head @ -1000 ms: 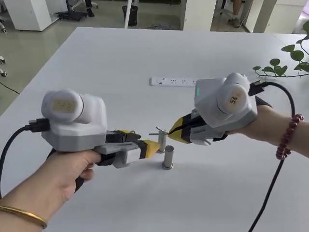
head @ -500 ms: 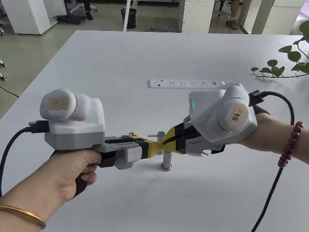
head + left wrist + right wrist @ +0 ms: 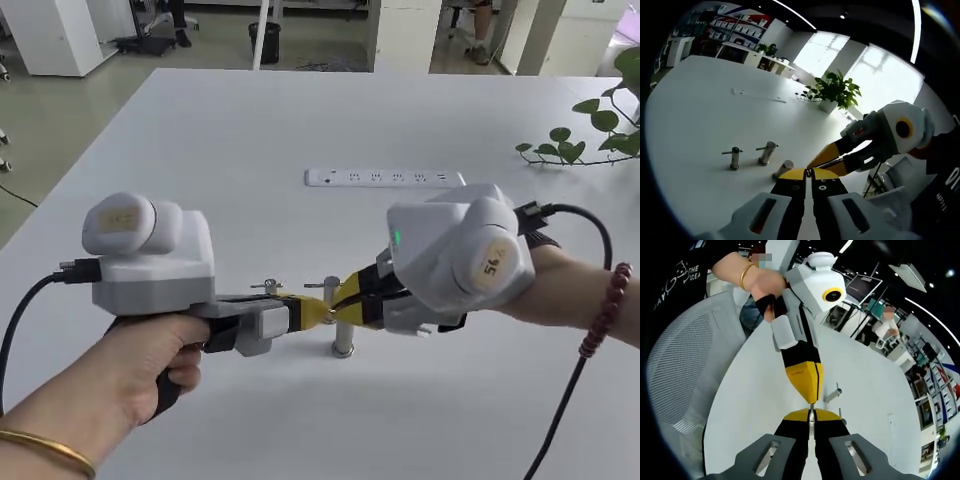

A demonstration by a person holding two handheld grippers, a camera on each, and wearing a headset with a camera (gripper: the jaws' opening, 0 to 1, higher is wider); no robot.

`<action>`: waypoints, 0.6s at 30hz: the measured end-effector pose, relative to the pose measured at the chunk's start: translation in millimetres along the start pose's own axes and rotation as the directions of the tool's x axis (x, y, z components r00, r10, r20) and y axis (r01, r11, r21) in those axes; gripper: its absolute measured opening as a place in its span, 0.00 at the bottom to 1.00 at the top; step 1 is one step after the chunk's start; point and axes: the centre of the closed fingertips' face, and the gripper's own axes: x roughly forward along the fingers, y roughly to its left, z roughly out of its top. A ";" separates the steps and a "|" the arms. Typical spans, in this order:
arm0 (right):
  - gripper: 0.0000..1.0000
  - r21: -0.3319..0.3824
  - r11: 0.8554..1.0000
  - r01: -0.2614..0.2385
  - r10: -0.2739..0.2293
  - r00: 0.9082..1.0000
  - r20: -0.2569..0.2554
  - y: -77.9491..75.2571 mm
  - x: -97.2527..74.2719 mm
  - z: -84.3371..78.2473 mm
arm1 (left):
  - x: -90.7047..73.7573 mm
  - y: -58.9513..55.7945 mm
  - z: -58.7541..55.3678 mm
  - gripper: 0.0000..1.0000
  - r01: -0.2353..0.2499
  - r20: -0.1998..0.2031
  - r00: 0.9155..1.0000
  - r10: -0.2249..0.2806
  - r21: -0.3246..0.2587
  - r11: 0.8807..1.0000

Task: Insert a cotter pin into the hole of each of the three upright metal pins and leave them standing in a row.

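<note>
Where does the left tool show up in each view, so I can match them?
Head view: the left tool is at centre, pointing right.
Left gripper view: left tool at bottom centre, yellow tips together.
Right gripper view: left tool reaches down from the top to mid-frame.
Shared landmark: the right tool, meeting it tip to tip in all three.

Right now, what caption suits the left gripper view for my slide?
Left gripper and right gripper meet tip to tip near the bare metal pin; two pins carry cotter pins.
</note>
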 end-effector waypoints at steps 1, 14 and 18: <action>0.00 -0.001 1.000 0.001 -0.001 1.000 -0.001 0.2 -0.3 -0.1 | 0.0 -0.4 -0.1 0.02 0.001 0.000 1.000 -0.001 -0.002 1.000; 0.00 0.082 0.997 0.010 -0.012 0.999 0.031 -0.3 -4.4 2.1 | -4.1 -6.7 2.8 0.00 0.029 0.029 0.999 -0.032 0.103 0.994; 0.00 0.178 0.984 -0.017 0.007 0.998 0.057 1.8 -5.6 0.6 | -6.1 -7.8 3.7 0.00 0.039 0.036 0.998 -0.043 0.116 0.992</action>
